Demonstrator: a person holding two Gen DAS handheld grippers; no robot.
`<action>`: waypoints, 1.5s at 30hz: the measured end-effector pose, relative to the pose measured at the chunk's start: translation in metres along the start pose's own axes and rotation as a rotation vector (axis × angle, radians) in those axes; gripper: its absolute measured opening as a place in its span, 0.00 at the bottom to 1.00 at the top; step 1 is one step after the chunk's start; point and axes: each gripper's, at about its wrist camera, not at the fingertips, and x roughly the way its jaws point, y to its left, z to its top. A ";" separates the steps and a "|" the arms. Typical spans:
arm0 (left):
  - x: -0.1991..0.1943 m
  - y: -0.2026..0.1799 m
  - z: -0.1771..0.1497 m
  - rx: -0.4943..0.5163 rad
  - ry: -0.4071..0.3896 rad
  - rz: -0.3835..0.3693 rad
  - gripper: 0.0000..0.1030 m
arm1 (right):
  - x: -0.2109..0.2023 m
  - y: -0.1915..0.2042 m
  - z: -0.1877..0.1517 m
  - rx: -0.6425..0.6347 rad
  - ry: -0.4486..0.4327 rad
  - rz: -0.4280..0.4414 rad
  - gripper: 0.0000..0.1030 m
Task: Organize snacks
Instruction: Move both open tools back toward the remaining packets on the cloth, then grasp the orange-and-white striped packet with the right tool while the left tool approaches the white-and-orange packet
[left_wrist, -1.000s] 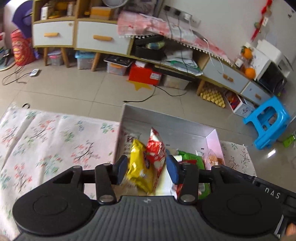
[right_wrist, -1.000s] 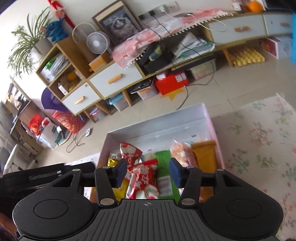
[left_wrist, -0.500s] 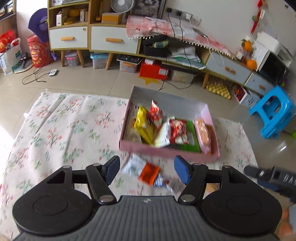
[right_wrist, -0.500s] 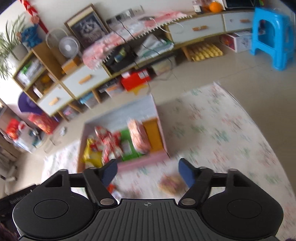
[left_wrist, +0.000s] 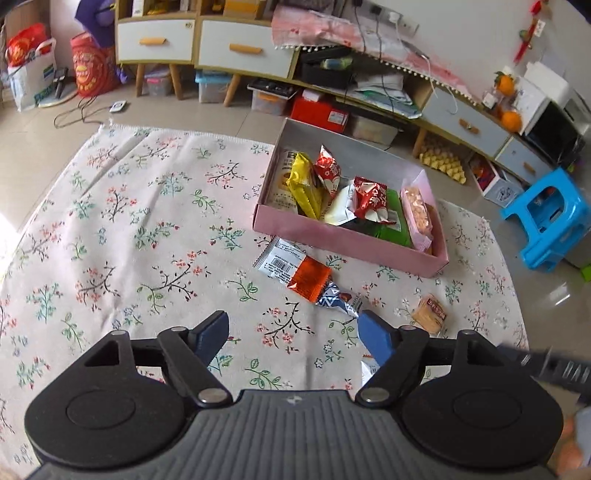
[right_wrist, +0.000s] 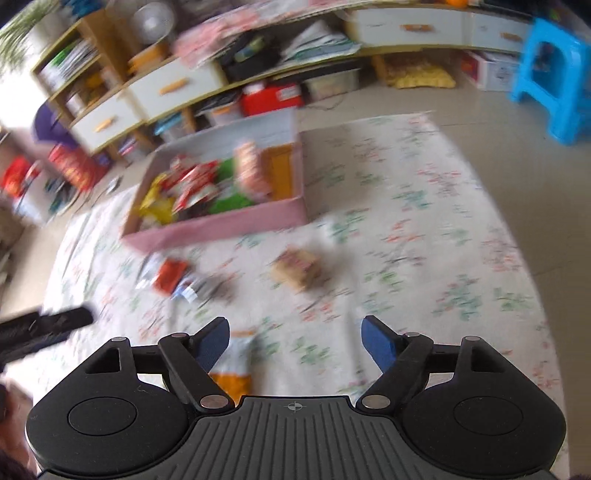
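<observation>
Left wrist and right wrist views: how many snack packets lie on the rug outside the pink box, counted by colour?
white packet with barcode: 1
orange-red packet: 1
dark blue packet: 1
tan packet: 1
white-and-orange packet: 1
Total: 5

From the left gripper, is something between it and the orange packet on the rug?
Nothing visible. The left gripper, jaws opening and empty, has only bare rug up to the orange packet; the pink box lies beyond.

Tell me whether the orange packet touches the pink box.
Apart. The left wrist view shows floral rug between the orange packet and the pink box.
</observation>
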 end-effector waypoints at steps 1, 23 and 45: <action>0.001 -0.001 -0.001 0.009 0.005 -0.001 0.72 | 0.000 -0.006 0.003 0.025 -0.006 0.000 0.78; 0.016 0.014 -0.009 -0.048 0.058 0.016 0.74 | 0.027 0.026 -0.004 -0.114 0.092 0.006 0.78; 0.019 0.042 0.001 -0.143 0.047 0.075 0.74 | 0.102 0.108 -0.050 -0.384 0.158 -0.085 0.39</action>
